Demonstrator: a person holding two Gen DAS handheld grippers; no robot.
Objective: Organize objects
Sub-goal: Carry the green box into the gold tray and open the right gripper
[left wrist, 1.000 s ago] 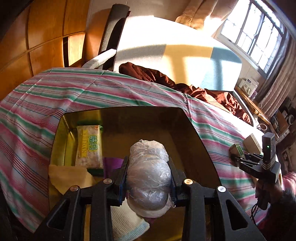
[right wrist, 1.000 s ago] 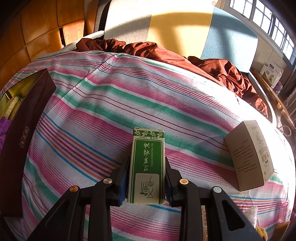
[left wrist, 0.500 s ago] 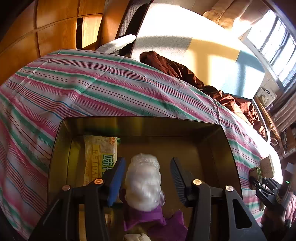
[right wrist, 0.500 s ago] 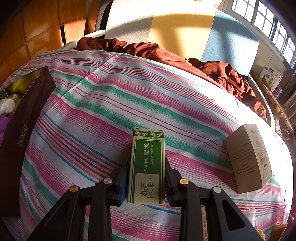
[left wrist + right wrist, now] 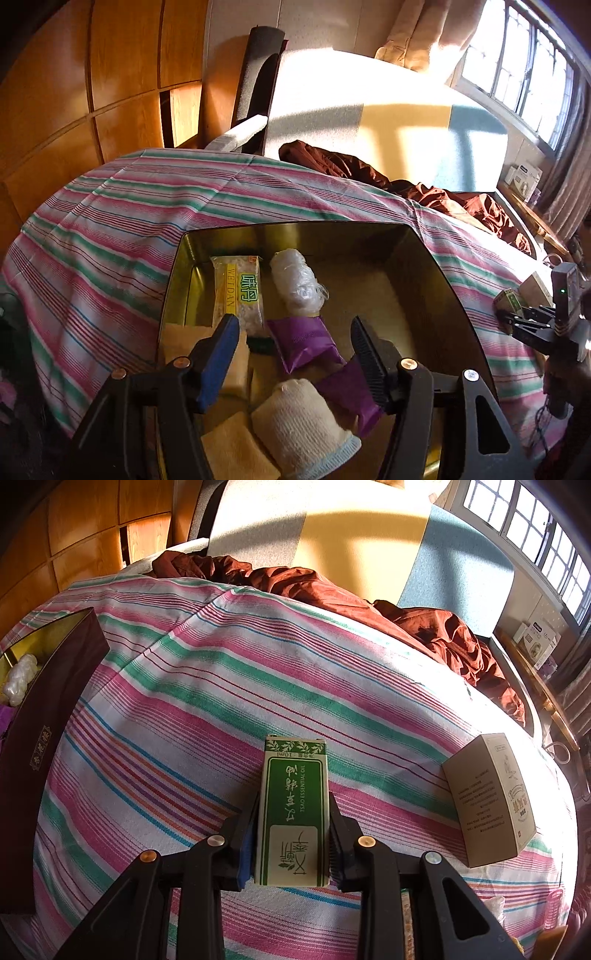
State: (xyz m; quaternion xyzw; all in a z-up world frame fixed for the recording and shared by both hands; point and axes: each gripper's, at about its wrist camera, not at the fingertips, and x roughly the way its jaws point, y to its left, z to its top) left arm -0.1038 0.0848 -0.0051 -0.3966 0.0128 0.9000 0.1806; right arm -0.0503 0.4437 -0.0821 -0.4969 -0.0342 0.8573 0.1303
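Observation:
My left gripper [image 5: 295, 354] is open and empty above a gold-lined box [image 5: 424, 258] on the striped bed. In the box lie a plastic-wrapped bundle [image 5: 297, 282], a yellow snack packet [image 5: 240, 293], purple pouches [image 5: 303, 341], a white knitted item [image 5: 303, 424] and tan pads [image 5: 236, 450]. My right gripper [image 5: 291, 834] is shut on a green essential-oil carton [image 5: 293, 812], held just above the bedspread. The box's dark outer wall [image 5: 40, 720] shows at the left of the right wrist view. The right gripper [image 5: 532, 321] also shows at the right edge of the left wrist view.
A beige carton [image 5: 487, 797] lies on the striped bedspread [image 5: 221, 686] to the right of the green carton. A crumpled brown cloth [image 5: 369, 602] lies along the bed's far side. Wooden wardrobe panels [image 5: 92, 74] stand at the left, windows [image 5: 528, 66] at the right.
My left gripper has opened, let the plastic-wrapped bundle go into the box and drawn back from it. My right gripper has kept hold of the green carton and barely moved.

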